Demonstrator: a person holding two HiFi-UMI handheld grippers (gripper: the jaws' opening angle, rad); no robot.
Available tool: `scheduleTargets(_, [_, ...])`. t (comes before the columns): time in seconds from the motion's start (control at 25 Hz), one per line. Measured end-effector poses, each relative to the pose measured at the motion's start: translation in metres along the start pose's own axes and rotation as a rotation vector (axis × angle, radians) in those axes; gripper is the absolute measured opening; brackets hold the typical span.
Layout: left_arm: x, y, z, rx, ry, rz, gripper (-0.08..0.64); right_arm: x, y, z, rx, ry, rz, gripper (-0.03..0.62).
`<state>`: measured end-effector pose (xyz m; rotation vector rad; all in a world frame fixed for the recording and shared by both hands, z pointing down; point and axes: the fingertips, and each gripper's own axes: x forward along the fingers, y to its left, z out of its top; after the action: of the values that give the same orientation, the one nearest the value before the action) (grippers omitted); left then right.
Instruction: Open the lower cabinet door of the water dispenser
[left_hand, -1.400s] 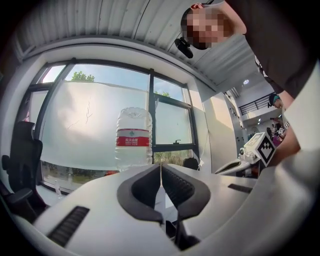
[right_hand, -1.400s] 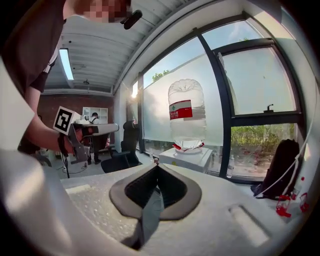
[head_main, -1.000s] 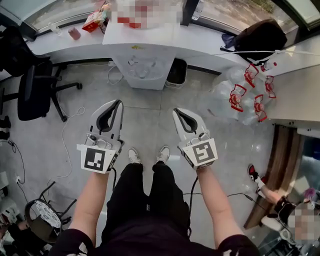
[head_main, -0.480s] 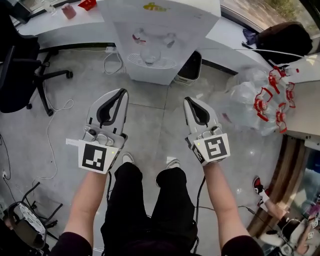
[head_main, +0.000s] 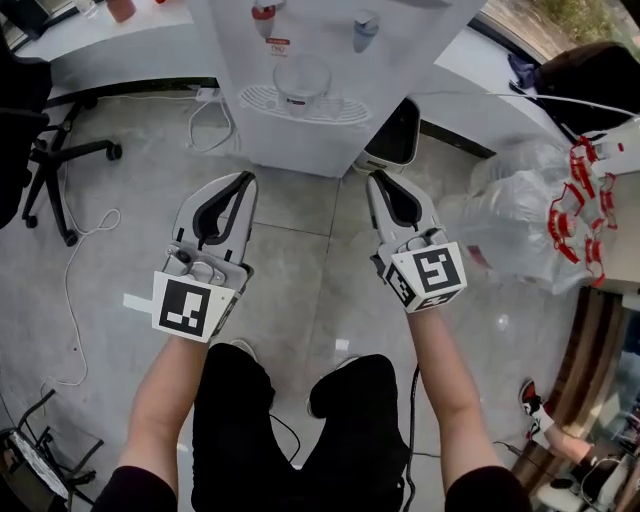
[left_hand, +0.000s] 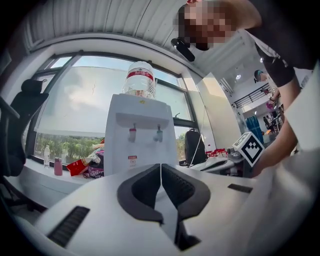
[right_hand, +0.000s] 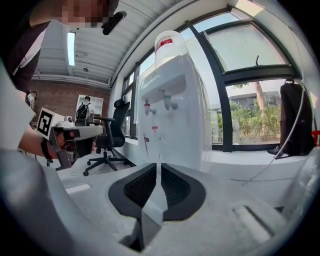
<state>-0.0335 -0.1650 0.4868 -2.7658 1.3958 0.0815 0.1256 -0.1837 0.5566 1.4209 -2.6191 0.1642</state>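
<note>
The white water dispenser (head_main: 330, 60) stands ahead at the top of the head view, with a red tap, a blue tap and a drip tray (head_main: 300, 100). It also fills the middle of the left gripper view as a white water dispenser (left_hand: 137, 135) topped by a bottle (left_hand: 140, 80), and shows in the right gripper view as a dispenser (right_hand: 172, 120). Its lower cabinet door is hidden from me in all views. My left gripper (head_main: 245, 182) and right gripper (head_main: 372, 182) hang side by side in front of it, both shut and holding nothing, clear of the cabinet.
A black office chair (head_main: 25, 120) stands at the left on the grey floor. A small dark bin (head_main: 395, 135) sits right of the dispenser. Clear bagged bottles with red caps (head_main: 545, 215) lie at the right. A white cable (head_main: 85, 260) trails over the floor.
Both grippers and the head view have sunk lower and come nearer the dispenser, which now looms larger at the top. The person's knees have bent. The jaws stay closed.
</note>
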Motion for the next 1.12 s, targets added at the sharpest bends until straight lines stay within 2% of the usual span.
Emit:
scheduleTargets(0.2, [0.014,0.008,-0.052,0.052,-0.048,-0.037,0.015,0.026,-0.021,-0.046,-0.028,-0.033,-0.038,0.024])
scheduleTargets(0.28, [0.018,0.009,-0.070,0.048,-0.078,-0.051,0.015,0.035,-0.026,-0.061,-0.048,-0.045,-0.043,0.028])
scheduleTargets(0.4, [0.024,0.012,-0.093,0.055,-0.113,-0.067,0.015,0.047,-0.035,-0.081,-0.077,-0.060,-0.050,0.055])
scheduleTargets(0.52, [0.029,0.016,-0.112,0.075,-0.135,-0.082,0.015,0.062,-0.052,-0.096,-0.055,-0.089,-0.062,0.093])
scheduleTargets(0.72, [0.022,0.023,-0.132,0.076,-0.122,-0.078,0.015,0.084,-0.076,-0.105,-0.021,-0.109,-0.078,0.210])
scheduleTargets(0.84, [0.016,0.027,-0.137,0.071,-0.103,-0.063,0.015,0.095,-0.082,-0.105,-0.044,-0.088,-0.073,0.237])
scheduleTargets(0.92, [0.012,0.031,-0.138,0.095,-0.106,-0.052,0.015,0.103,-0.089,-0.103,-0.049,-0.089,-0.079,0.257])
scheduleTargets(1.12, [0.007,0.034,-0.141,0.090,-0.120,-0.028,0.015,0.121,-0.099,-0.100,-0.010,-0.119,-0.086,0.291])
